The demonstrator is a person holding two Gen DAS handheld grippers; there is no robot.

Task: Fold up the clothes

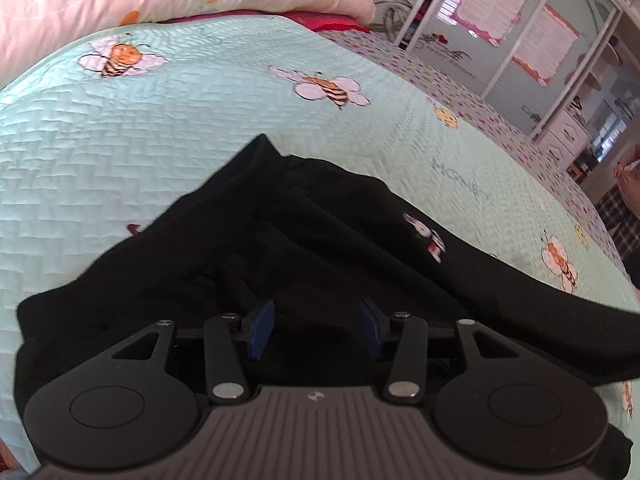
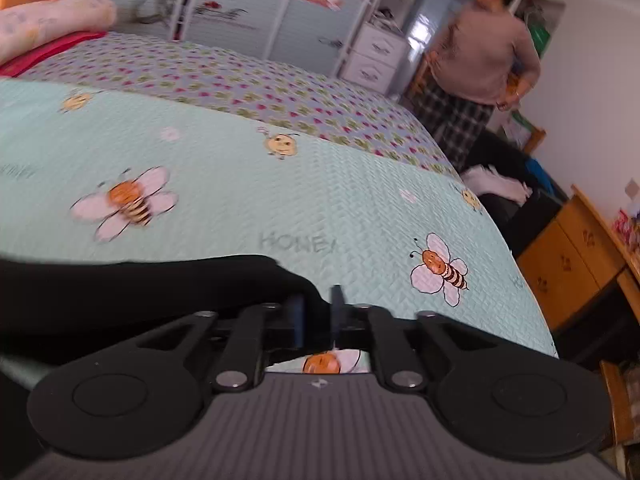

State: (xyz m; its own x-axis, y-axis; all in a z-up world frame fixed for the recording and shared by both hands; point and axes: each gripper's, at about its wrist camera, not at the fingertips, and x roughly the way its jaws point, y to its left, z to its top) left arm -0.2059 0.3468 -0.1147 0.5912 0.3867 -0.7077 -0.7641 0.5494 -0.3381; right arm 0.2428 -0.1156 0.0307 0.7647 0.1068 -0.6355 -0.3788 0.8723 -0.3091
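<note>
The left gripper point(image 1: 316, 326) hangs over the black garment point(image 1: 304, 240), its blue pads apart and pressing nothing. The right gripper point(image 2: 318, 316) has a narrow gap between its pads; the garment's edge lies there, not pinched. The garment is crumpled on the bee-printed bedspread point(image 1: 180, 128). Farther off, a person point(image 2: 480, 64) stands beside the bed.

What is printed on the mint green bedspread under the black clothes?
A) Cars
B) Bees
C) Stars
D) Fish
B: the mint green bedspread shows cartoon bees with striped bodies and pale wings around the black garment, and the right wrist view shows another bee near the word "HONEY".
</note>
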